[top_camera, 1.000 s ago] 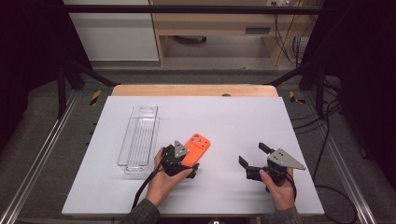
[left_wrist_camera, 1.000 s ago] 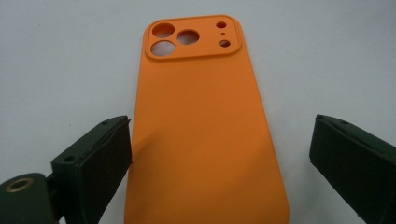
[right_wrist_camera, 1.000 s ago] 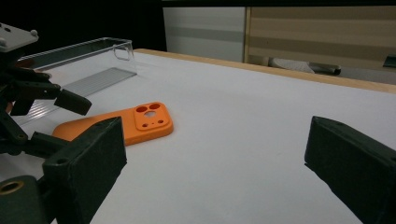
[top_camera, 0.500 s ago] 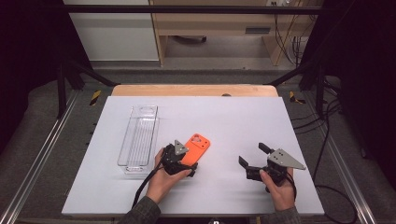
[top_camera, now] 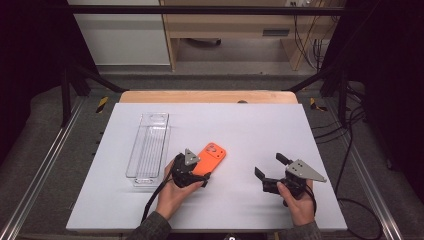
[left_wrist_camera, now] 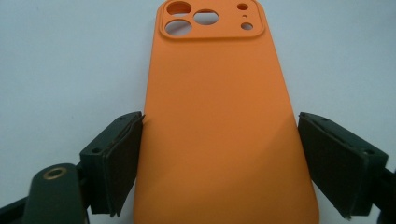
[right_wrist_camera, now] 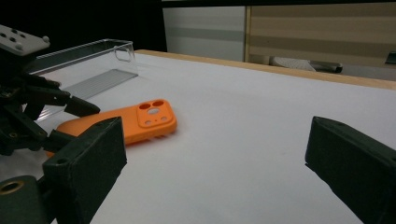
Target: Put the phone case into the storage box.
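An orange phone case [top_camera: 212,156] lies back up on the white table, its camera cutouts at the far end. My left gripper [top_camera: 198,173] grips its near end. In the left gripper view the case [left_wrist_camera: 219,140] runs up between the two black pads [left_wrist_camera: 122,158], which press on its long sides. The jaws have just been closing with the case between them. My right gripper [top_camera: 270,166] is held low over the table to the right, jaws wide apart and empty. In the right gripper view [right_wrist_camera: 215,163] the case [right_wrist_camera: 140,122] and the left gripper [right_wrist_camera: 70,123] lie off to the left.
A clear plastic tray [top_camera: 134,160] lies lengthwise left of the case, close to the left hand; its rim [right_wrist_camera: 88,56] is in the right gripper view too. A wooden strip [top_camera: 207,96] borders the table's far edge. Metal rails run along both sides.
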### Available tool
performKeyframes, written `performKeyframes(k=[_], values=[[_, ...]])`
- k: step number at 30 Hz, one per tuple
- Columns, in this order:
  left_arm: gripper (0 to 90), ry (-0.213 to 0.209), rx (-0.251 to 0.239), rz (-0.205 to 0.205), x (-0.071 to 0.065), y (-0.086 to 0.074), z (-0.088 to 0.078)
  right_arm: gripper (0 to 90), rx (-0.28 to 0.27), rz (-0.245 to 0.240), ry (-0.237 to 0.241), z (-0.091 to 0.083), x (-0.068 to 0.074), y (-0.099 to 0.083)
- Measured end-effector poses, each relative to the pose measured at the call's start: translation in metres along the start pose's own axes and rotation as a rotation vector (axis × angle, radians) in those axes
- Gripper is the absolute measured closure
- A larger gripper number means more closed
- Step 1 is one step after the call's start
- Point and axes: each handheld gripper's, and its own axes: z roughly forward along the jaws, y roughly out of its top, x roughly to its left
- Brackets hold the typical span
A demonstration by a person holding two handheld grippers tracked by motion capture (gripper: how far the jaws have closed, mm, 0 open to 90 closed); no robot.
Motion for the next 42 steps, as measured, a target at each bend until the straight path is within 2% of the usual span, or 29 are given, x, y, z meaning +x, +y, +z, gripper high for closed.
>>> performKeyframes(k=[1, 2, 3, 7, 8, 9, 10, 11, 12, 13, 15, 16, 17, 19, 22, 24, 27, 28, 30, 32, 42], values=[[16.4, 0.0, 0.0, 0.0, 0.0, 0.0, 0.0, 5.3, 0.0, 0.0, 0.0, 0.0, 0.0, 0.0], [16.4, -0.008, -0.032, 0.009, 0.0, 0.002, -0.004, 5.2, 0.003, 0.009, -0.003, 0.001, 0.0, 0.0], [16.4, -0.008, -0.032, 0.009, 0.0, 0.002, -0.004, 5.2, 0.003, 0.009, -0.003, 0.001, 0.0, 0.0], [16.4, -0.03, -0.153, 0.043, -0.001, 0.008, -0.016, 4.9, 0.023, 0.062, -0.016, 0.005, 0.004, 0.005], [16.4, -0.036, -0.182, 0.047, -0.001, 0.009, -0.019, 4.8, 0.022, 0.074, -0.007, 0.007, 0.006, 0.007], [16.3, -0.036, -0.182, 0.047, -0.001, 0.009, -0.019, 4.6, 0.022, 0.098, 0.003, 0.009, 0.009, 0.01], [16.4, -0.042, -0.23, 0.054, -0.001, 0.009, -0.025, 4.7, 0.028, 0.105, 0.009, 0.011, 0.011, 0.012], [16.3, -0.042, -0.249, 0.057, -0.001, 0.009, -0.028, 5.1, 0.037, 0.114, 0.017, 0.013, 0.015, 0.015], [16.3, -0.042, -0.249, 0.057, -0.001, 0.009, -0.028, 5.3, 0.045, 0.12, 0.034, 0.016, 0.019, 0.018], [16.3, -0.04, -0.289, 0.056, 0.0, 0.007, -0.032, 5.4, 0.055, 0.124, 0.052, 0.019, 0.023, 0.02], [16.3, -0.048, -0.323, 0.046, 0.0, 0.004, -0.036, 6.3, 0.073, 0.135, 0.086, 0.026, 0.03, 0.023], [16.4, -0.048, -0.323, 0.046, 0.0, 0.004, -0.036, 6.3, 0.073, 0.135, 0.086, 0.026, 0.03, 0.023], [16.4, -0.052, -0.346, 0.059, 0.0, 0.005, -0.039, 7.4, 0.092, 0.15, 0.127, 0.033, 0.037, 0.027], [16.3, -0.056, -0.373, 0.065, -0.001, 0.005, -0.044, 9.0, 0.103, 0.182, 0.163, 0.04, 0.043, 0.031], [16.3, -0.062, -0.393, 0.061, -0.001, 0.004, -0.047, 10.4, 0.107, 0.201, 0.191, 0.046, 0.047, 0.036], [16.3, -0.071, -0.421, 0.049, 0.0, 0.004, -0.052, 13.2, 0.099, 0.246, 0.226, 0.052, 0.05, 0.043], [16.3, -0.074, -0.434, 0.051, 0.0, 0.004, -0.055, 15.0, 0.098, 0.264, 0.239, 0.055, 0.051, 0.046], [16.3, -0.076, -0.445, 0.057, -0.002, 0.005, -0.056, 17.0, 0.1, 0.296, 0.25, 0.058, 0.052, 0.048], [16.3, -0.079, -0.45, 0.061, -0.003, 0.005, -0.057, 19.0, 0.104, 0.321, 0.26, 0.061, 0.052, 0.05], [16.3, -0.08, -0.461, 0.076, -0.006, 0.006, -0.058, 20.6, 0.111, 0.326, 0.262, 0.064, 0.054, 0.052], [16.3, -0.089, -0.481, 0.1, -0.011, 0.005, -0.058, 30.5, 0.115, 0.382, 0.311, 0.076, 0.06, 0.057]])
